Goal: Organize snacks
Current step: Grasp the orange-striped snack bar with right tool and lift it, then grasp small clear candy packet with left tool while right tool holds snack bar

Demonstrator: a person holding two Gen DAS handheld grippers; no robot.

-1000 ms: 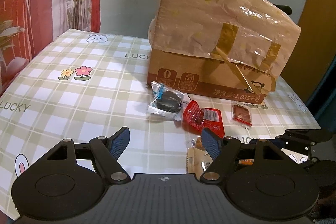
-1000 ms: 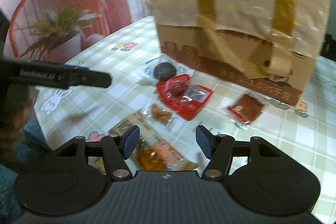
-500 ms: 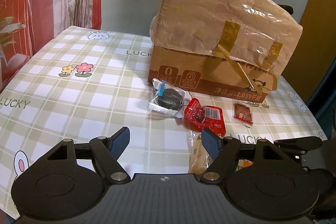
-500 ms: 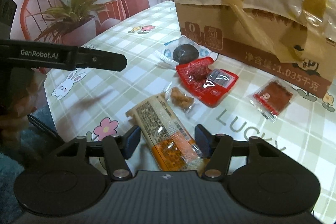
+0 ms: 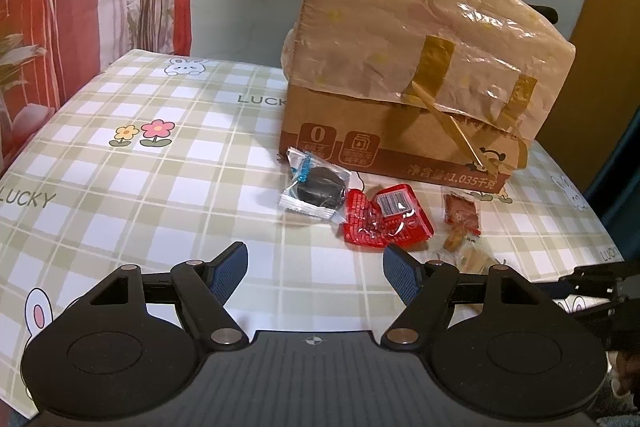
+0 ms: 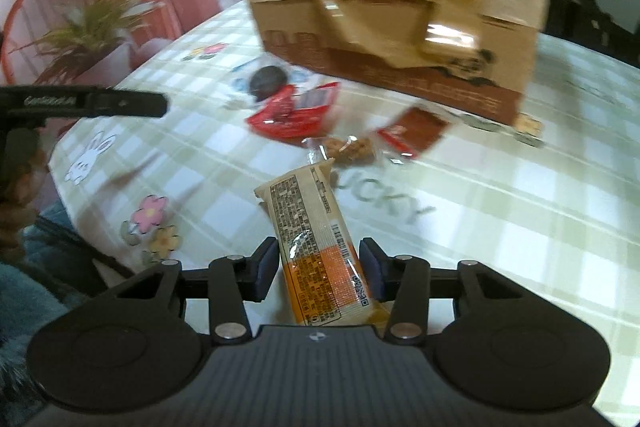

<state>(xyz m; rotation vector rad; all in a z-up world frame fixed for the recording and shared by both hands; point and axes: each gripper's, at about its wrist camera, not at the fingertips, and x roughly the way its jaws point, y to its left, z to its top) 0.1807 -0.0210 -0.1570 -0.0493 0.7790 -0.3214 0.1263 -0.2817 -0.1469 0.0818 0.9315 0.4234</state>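
Note:
Several snack packets lie on the checked tablecloth before a cardboard box: a dark cookie in clear wrap, a red packet, a small brown-red packet and a small nut packet. My left gripper is open and empty above the cloth, short of the red packet. My right gripper has its jaws close around a long orange-and-tan snack bar, which looks lifted and points toward the box.
The box is wrapped in plastic and tape and fills the table's back right. The left gripper's finger shows at the left of the right wrist view. A red chair and a plant stand beyond the table's left edge.
My right gripper's jaws have closed in around the snack bar, and the bar now points up the frame. The left view has shifted slightly; that gripper stays open.

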